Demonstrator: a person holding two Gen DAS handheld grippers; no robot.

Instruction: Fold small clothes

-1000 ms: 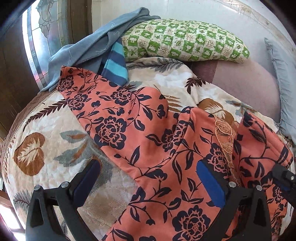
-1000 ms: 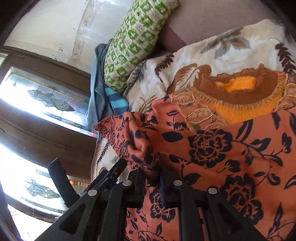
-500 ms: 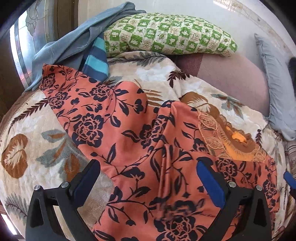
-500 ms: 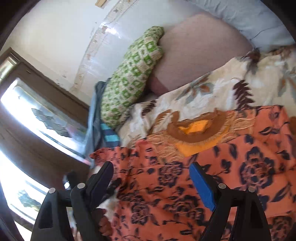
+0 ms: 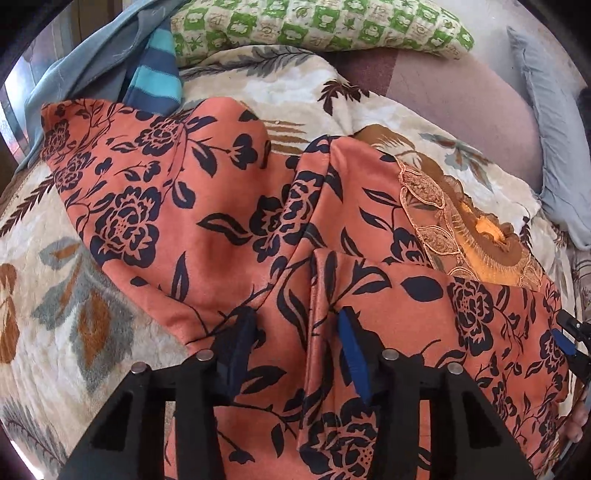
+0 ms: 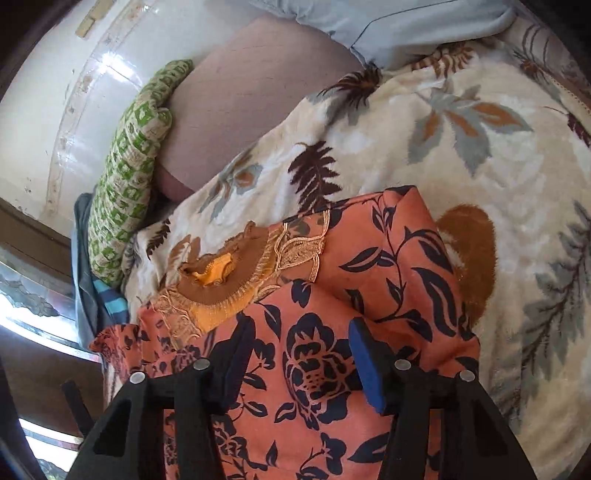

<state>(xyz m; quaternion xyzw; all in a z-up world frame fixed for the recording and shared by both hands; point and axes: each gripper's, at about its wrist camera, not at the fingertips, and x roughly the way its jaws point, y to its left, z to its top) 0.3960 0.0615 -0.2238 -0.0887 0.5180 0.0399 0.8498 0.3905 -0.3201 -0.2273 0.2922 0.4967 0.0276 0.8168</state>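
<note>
Across the leaf-print blanket [image 6: 461, 155] on the bed lies the orange floral garment [image 5: 207, 206], one side folded inward. Both grippers—left gripper [image 5: 295, 354], right gripper [image 6: 303, 365]—hover over it, jaws closing, fabric between them but not yet pinched, likely to gather the next fold.

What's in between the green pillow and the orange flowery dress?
In the left wrist view, the leafy blanket and a striped blue cloth lie between the pillow and the dress.
</note>
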